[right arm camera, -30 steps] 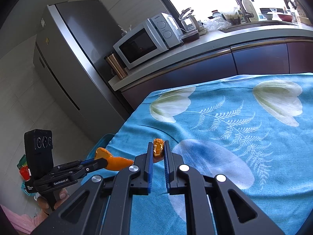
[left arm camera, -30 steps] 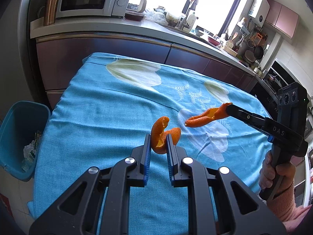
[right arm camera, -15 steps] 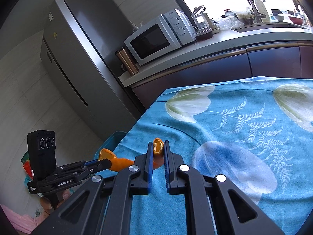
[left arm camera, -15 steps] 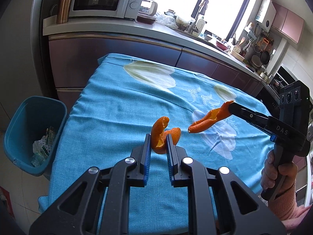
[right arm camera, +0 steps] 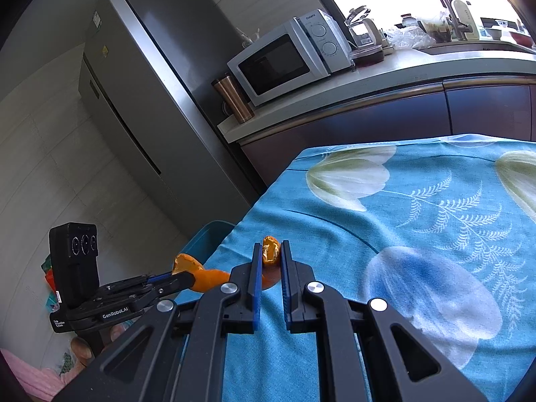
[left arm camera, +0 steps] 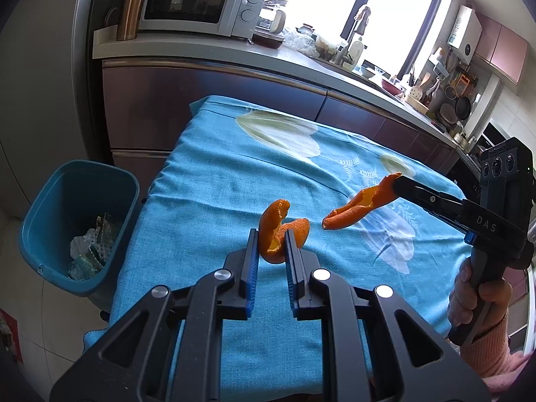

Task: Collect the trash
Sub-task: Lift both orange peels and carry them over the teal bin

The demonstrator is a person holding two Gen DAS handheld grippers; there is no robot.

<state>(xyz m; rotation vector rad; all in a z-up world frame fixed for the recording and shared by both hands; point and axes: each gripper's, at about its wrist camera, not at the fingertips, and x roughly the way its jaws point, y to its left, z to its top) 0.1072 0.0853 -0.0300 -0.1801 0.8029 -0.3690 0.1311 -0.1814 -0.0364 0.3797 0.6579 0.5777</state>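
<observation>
Two orange peels (left arm camera: 279, 231) (left arm camera: 360, 206) are clamped, one in each gripper (left arm camera: 271, 246) (right arm camera: 269, 254); we've yet to drop them in the bin (left arm camera: 110, 181) at left.

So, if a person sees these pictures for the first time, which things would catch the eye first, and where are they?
Probably the two bright orange peels, each held above the blue flowered tablecloth: a curled peel in the left gripper and a long peel in the right gripper. Next comes the blue trash bin on the floor by the table's left edge, with some trash already inside.
</observation>
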